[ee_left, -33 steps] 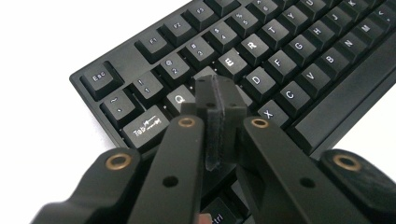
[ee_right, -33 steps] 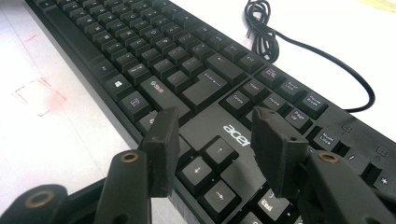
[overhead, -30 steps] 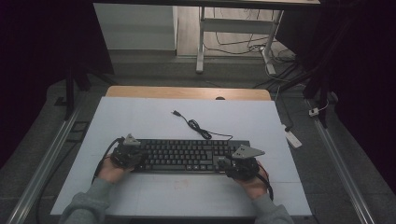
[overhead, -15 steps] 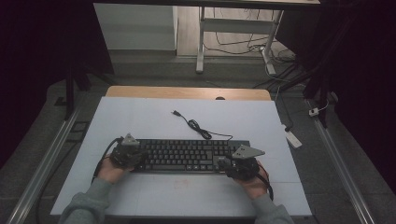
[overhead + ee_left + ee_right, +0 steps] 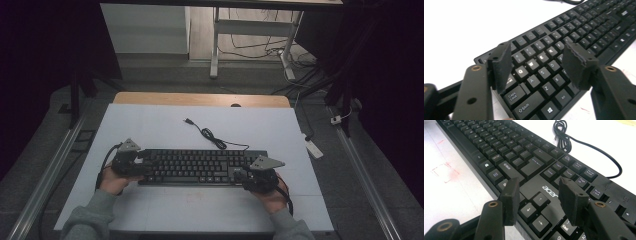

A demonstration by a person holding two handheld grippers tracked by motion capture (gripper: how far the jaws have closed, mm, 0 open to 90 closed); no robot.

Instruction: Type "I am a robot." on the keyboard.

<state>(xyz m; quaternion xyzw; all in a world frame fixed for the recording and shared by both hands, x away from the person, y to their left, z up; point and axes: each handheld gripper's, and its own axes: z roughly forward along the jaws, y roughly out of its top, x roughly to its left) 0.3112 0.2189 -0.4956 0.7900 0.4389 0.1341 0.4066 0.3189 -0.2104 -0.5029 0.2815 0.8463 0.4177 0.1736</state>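
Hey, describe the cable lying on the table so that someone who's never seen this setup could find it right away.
Start at the white table and find the black keyboard lying across its near half. Just beyond the keyboard's far edge, a thin black cable runs from the keyboard toward the middle of the table. It is the only loose cord on the white surface, bunched partway along and ending in a small plug.

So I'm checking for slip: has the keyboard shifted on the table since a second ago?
No. The keyboard lies where it did, judged against the table's wooden back edge.
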